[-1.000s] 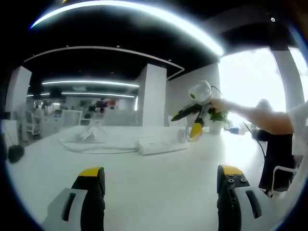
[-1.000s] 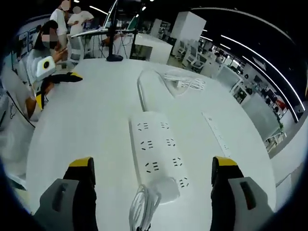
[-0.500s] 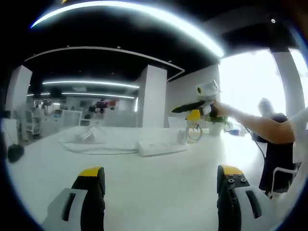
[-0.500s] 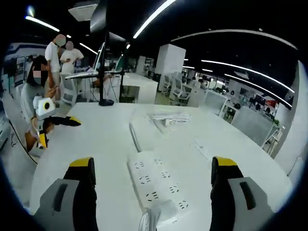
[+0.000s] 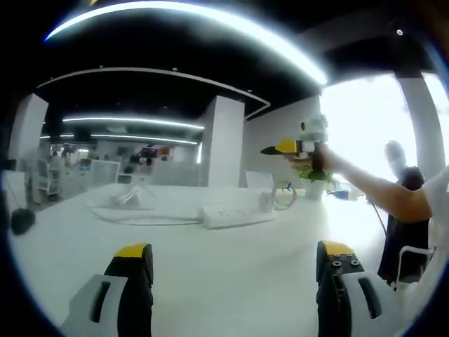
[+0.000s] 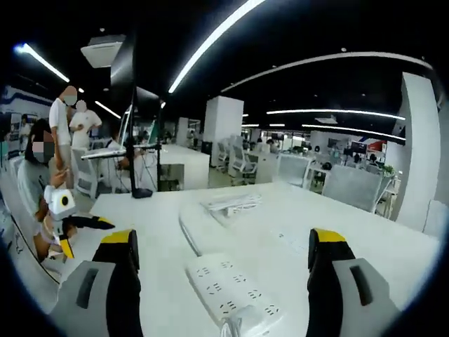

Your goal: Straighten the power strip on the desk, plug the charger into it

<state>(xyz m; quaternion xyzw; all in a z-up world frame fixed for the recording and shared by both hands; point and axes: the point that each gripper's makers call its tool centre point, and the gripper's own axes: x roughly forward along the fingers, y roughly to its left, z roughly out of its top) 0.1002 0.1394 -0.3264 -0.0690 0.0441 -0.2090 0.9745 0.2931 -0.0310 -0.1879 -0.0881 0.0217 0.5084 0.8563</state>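
While the white power strip (image 6: 233, 303) lies flat on the white desk (image 6: 337, 246), the right gripper (image 6: 223, 261) hangs above its near end with both yellow-tipped jaws spread wide and nothing between them. In the right gripper view the strip runs up and to the left from between the jaws, its rows of sockets facing up, and a white cable (image 6: 188, 235) curves away from its far end across the desk. Beyond that sits a loose bundle of white cords (image 6: 231, 204), and a second, flatter white strip (image 6: 295, 241) lies to the right of the first, apart from it.

In the left gripper view the left gripper (image 5: 231, 274) is held low over bare desk (image 5: 231, 281), its jaws likewise wide apart and holding nothing. The power strip (image 5: 237, 213) lies well ahead of it, side-on, with a coil of cable (image 5: 283, 197) at its right end and the cord bundle (image 5: 126, 198) further off to the left. The right gripper (image 5: 291, 147) shows here in the air above the strip's right end, held by a person's hand (image 5: 330, 160) on an outstretched arm.

Whether any of the white cords includes the charger cannot be told. At the left of the right gripper view the left gripper (image 6: 77, 225) shows, and people (image 6: 74, 133) stand behind it by another desk.
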